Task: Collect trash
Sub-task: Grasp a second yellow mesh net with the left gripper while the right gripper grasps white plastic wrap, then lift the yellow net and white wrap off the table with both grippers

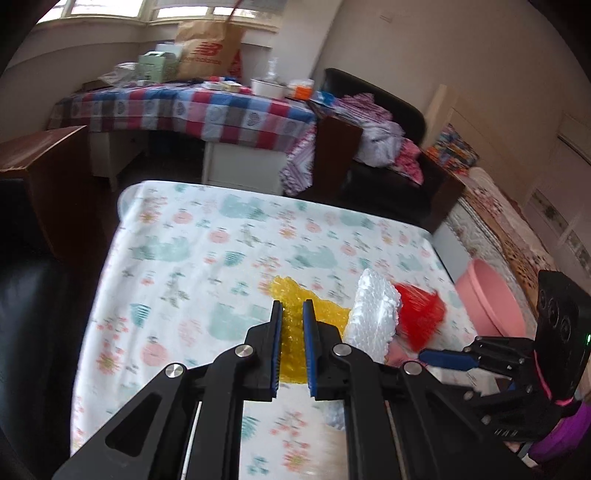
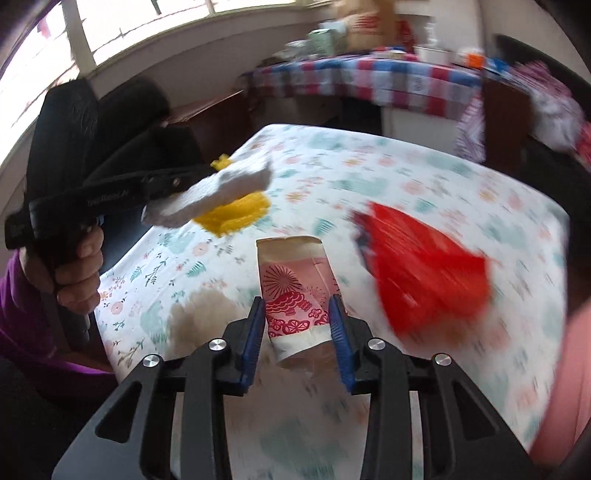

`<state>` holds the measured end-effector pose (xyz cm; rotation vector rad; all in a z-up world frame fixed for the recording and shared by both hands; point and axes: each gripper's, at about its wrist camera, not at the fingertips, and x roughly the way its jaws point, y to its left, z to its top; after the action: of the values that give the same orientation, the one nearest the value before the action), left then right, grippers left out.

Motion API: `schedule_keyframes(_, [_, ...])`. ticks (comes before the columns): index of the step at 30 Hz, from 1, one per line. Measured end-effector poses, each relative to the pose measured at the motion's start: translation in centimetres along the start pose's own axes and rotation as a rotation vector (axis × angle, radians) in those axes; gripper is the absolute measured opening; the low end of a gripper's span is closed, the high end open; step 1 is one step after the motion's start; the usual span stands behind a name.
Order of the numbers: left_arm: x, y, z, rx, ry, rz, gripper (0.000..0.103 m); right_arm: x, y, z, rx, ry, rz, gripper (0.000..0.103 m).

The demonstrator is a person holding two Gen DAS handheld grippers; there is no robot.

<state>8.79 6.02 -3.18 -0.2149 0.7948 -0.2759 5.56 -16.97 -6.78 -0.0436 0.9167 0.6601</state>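
Work surface: table [image 1: 192, 251] under a white cloth printed with pale teal and pink figures; a brownish stain on the cloth at the near left in the right wrist view. Room: bay window [image 1: 110, 7] at the far side; beneath it a second table with a red-and-blue checked cloth [image 1: 192, 107], crowded with a brown paper bag [image 1: 208, 44], a green box and a white bowl [image 1: 267, 86]. Dark armchair [image 1: 391, 147] at far right, piled with clothes. Containers: pink tub [image 1: 487, 299] just off the table's right edge; contents cannot be seen. Left gripper [image 1: 293, 314] is clamped on yellow bubble wrap [image 1: 321, 310]; a white foam piece [image 1: 373, 314] hangs against the wrap, both lifted clear of the cloth in the right wrist view, though whether the pads also catch the foam cannot be told. Right gripper [image 2: 297, 306] straddles a pink-and-red printed paper packet [image 2: 295, 291] lying on the cloth near the near edge; jaws partly apart, pads close beside the packet's sides, contact not discernible. Red plastic bag [image 2: 424, 266] lies on the cloth right of the packet, blurred. A hand [image 2: 79, 266] in a purple sleeve holds the left tool.
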Motion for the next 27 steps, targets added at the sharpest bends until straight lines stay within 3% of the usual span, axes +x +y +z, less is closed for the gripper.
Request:
schedule_keyframes(8, [1.4, -6.1, -1.7, 0.111, 0.047, -0.091, 0.01, -3.9, -4.4, -5.4, 0.219, -0.026, -0.148, 0.036])
schedule_keyframes(11, [1.7, -7.8, -2.3, 0.146, 0.06, -0.105, 0.01, -4.4, -4.9, -6.3, 0.256, -0.025, -0.13, 0.037])
schedule_keyframes(15, [1.6, -9.2, -2.7, 0.165, 0.068, -0.128, 0.01, -5.5, -5.1, -6.6, 0.272, -0.013, -0.123, 0.048])
schedule_keyframes(21, [1.2, -9.9, -2.7, 0.187, 0.066, -0.148, 0.01, -9.1, -4.8, -6.1, 0.276, -0.135, -0.014, 0.049])
schedule_keyframes(27, [1.2, -10.8, -3.1, 0.211, 0.073, -0.175, 0.01, -9.0, -5.8, -4.6, 0.376, -0.16, 0.164, 0.049])
